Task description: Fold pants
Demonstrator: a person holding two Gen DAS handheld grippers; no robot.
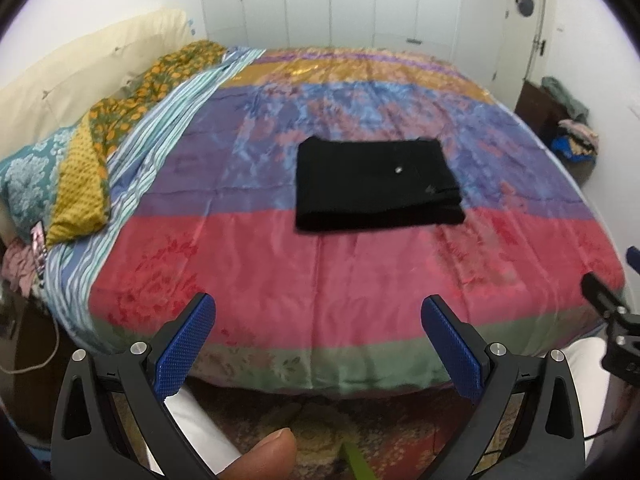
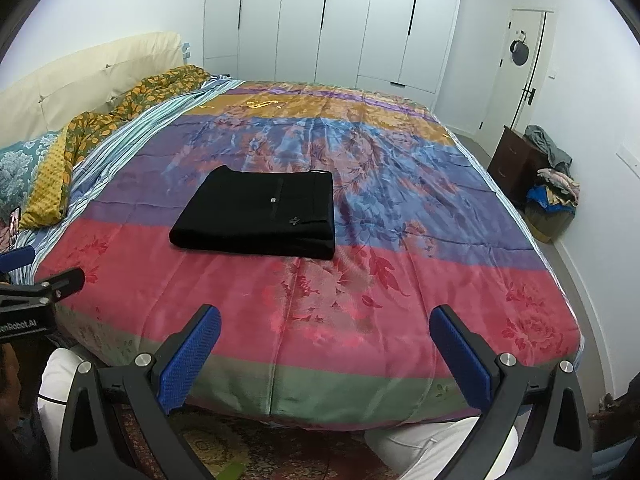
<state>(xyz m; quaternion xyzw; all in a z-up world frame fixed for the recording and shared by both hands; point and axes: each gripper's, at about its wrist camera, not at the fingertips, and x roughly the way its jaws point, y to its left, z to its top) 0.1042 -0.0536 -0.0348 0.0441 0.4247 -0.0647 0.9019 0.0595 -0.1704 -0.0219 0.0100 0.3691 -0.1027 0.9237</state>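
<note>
The black pants (image 1: 378,186) lie folded into a flat rectangle on the bedspread (image 1: 280,264), roughly mid-bed, straddling the purple-blue band and the red band (a small pale button shows on top, plus a faint emblem nearer the right edge). In the right wrist view the pants (image 2: 256,214) sit left of centre, folded edge toward the near side.

Left gripper (image 1: 318,338): jaws spread wide, nothing between them, hovering over the near edge of the bed, well apart from the pants. Right gripper (image 2: 326,350): same, wide apart, empty, over the near edge w/ the green stripe below.

Far left: cream headboard (image 2: 92,76), teal pillow (image 1: 28,176) & a yellow-orange floral blanket (image 1: 132,108) bunched along the striped sheet (image 1: 160,136). Far wall: white wardrobe (image 2: 332,20). Right side: dark nightstand (image 2: 510,164) w/ a clothes pile (image 2: 554,188) beside it.
</note>
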